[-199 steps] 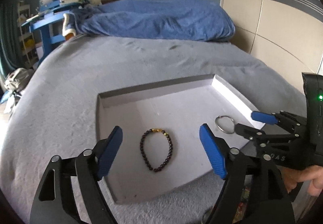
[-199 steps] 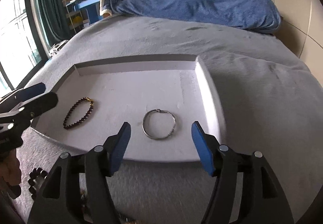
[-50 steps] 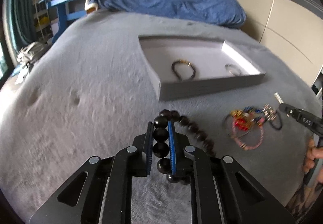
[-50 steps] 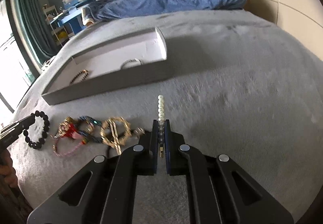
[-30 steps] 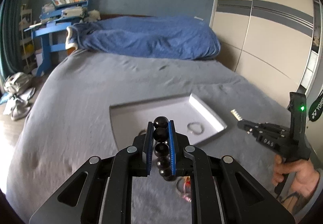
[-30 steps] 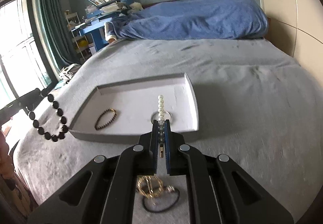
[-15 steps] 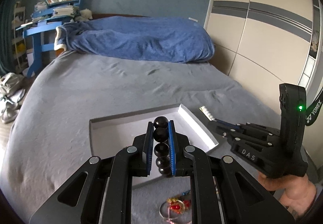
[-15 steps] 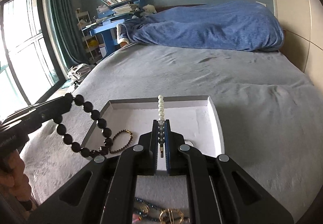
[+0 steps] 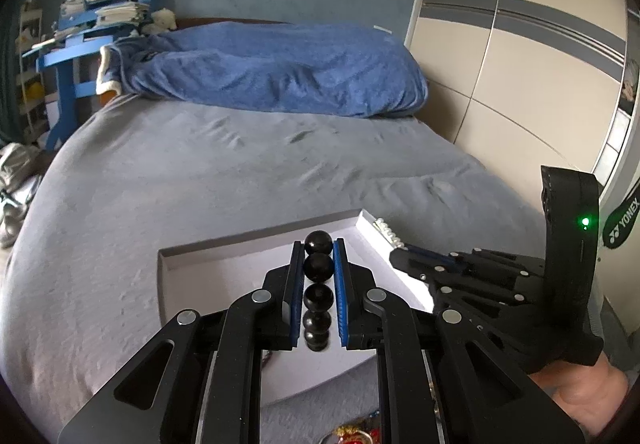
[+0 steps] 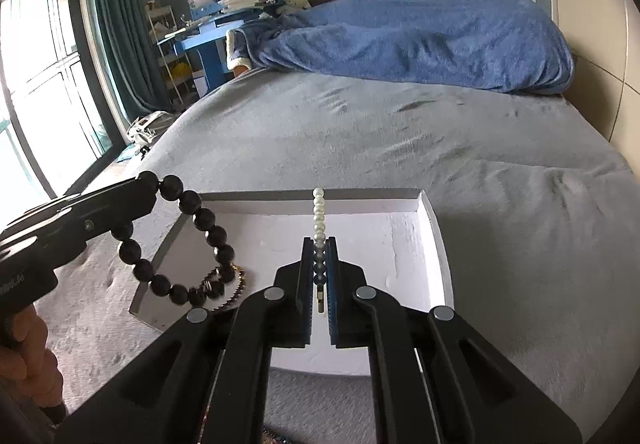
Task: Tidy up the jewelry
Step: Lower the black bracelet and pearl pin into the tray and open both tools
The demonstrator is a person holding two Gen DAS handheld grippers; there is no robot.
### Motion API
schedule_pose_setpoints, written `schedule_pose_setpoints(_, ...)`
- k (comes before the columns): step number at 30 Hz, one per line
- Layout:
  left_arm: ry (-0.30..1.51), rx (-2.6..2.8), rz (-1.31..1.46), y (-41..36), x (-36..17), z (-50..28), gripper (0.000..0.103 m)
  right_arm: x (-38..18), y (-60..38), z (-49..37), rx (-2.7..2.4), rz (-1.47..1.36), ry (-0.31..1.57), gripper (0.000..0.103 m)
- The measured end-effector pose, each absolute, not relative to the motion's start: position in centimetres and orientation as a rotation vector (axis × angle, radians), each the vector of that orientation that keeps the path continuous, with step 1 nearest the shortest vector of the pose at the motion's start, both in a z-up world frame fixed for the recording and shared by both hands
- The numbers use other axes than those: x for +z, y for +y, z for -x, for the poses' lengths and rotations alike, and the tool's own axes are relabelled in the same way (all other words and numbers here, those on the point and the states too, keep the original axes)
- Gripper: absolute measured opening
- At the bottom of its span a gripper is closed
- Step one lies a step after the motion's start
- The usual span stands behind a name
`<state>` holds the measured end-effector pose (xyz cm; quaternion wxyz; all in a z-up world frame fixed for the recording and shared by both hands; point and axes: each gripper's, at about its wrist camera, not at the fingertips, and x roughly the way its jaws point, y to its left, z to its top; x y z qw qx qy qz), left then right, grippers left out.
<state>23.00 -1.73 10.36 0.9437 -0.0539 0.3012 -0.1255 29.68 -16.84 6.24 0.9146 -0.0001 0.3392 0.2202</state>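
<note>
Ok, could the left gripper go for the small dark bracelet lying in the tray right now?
Probably not yet. The left gripper is shut on the black bead bracelet, whose loop hangs right over the small dark bracelet in the tray. It would have to drop that first.

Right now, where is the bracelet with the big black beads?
The black bead bracelet is clamped in the left gripper, at the left of the right wrist view, dangling over the left edge of the white tray, near a smaller dark bracelet lying inside.
</note>
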Motion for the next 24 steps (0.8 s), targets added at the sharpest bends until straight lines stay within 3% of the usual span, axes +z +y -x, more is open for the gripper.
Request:
schedule_pose_setpoints(13, 0.675, -0.248, 0.129, -1.3, 8.2, -24.8, 0.015, 4.3, -16.0, -31.0, 0.489, 0.011, 0.755, 0.006)
schedule_pose_setpoints(24, 0.85, -0.223, 0.085, -1.5, 2.6, -26.9, 0.015, 0.5, -14.6, -32.0, 0.482, 0.085, 0.881, 0.006)
